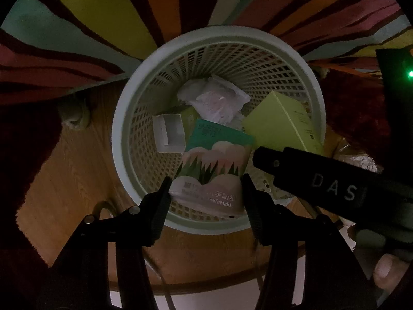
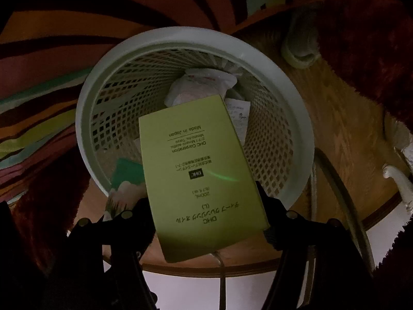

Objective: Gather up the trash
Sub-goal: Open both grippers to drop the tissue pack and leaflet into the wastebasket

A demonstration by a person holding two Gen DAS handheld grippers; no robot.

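A white lattice wastebasket [image 1: 121,129] stands below both grippers. My left gripper [image 1: 206,191] is shut on a tissue pack [image 1: 214,162], teal with a pink and green grass print, held over the basket's near rim. In the right wrist view my right gripper [image 2: 204,206] is shut on a long yellow-green DHC box [image 2: 196,160], tilted down into the wastebasket [image 2: 85,103]. That box [image 1: 281,121] and the right gripper's black housing [image 1: 330,186] show at the right of the left wrist view. A crumpled white bag [image 1: 216,100], a small open white box [image 1: 169,133] and a receipt [image 2: 238,116] lie inside.
The basket rests on a round wooden board [image 1: 77,170] with a cable [image 2: 335,180] running across it. A striped multicoloured rug [image 1: 103,13] and dark red shaggy fabric [image 2: 366,51] surround it. A person's thumb [image 1: 389,271] shows at the lower right. Pale floor [image 2: 193,289] lies nearest.
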